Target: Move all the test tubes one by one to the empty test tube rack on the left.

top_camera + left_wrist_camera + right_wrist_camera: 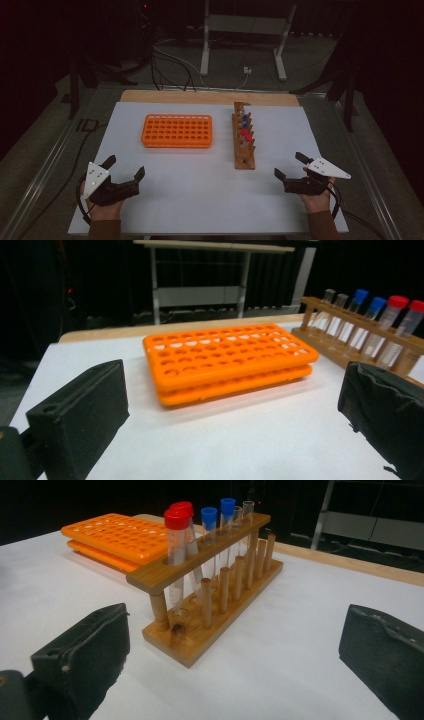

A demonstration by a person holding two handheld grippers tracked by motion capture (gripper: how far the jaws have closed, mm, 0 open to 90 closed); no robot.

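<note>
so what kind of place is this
Probably a lab-style test bench: a wooden rack of capped tubes and an orange tube tray sit on a white-covered table, with cables on the dark floor behind.

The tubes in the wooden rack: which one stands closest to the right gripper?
The red-capped tube at the rack's near end. The second red-capped tube stands just behind it, then two blue-capped ones and two capless ones farther back in the wooden rack.

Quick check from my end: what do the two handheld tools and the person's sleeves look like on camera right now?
Both are black two-jaw units with blocky, matte fingers. The left tool and the right tool each carry a light grey three-cornered plate on top, dotted with small marks. A black cable loops away from each near the wrist. The person's sleeves are brown.
</note>
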